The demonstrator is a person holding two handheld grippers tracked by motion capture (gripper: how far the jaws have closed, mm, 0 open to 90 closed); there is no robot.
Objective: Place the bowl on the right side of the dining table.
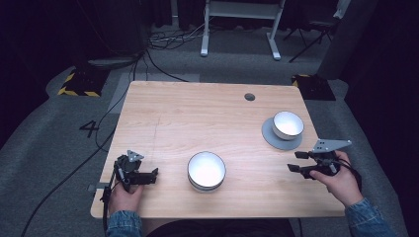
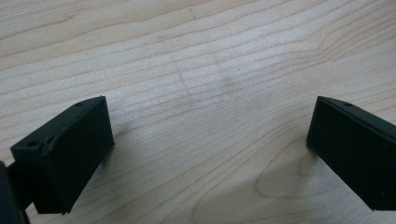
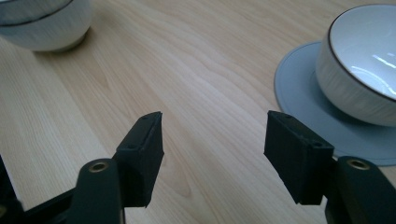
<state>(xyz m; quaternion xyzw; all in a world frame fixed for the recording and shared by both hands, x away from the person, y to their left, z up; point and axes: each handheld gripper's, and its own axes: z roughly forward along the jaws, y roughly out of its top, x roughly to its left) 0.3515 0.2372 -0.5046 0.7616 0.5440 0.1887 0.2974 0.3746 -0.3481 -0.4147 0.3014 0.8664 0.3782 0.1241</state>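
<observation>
A white bowl with a dark rim point(image 1: 206, 170) stands near the table's front edge, in the middle. A second white bowl point(image 1: 288, 124) rests on a grey saucer point(image 1: 273, 138) at the right. My left gripper point(image 1: 150, 174) lies low at the front left, pointing right toward the middle bowl; its jaws are open over bare wood point(image 2: 210, 116). To the right, my right gripper point(image 1: 296, 161) sits just in front of the saucer, open and holding nothing. From the right gripper point(image 3: 215, 123), the bowl point(image 3: 364, 70) on its saucer point(image 3: 299, 88) is ahead to the right, and the other bowl point(image 3: 42, 23) far left.
The light wooden table point(image 1: 197, 113) has a round cable hole point(image 1: 249, 97) near its far edge. Cables run across the grey floor at the left. A white desk frame point(image 1: 242, 29) stands beyond the table.
</observation>
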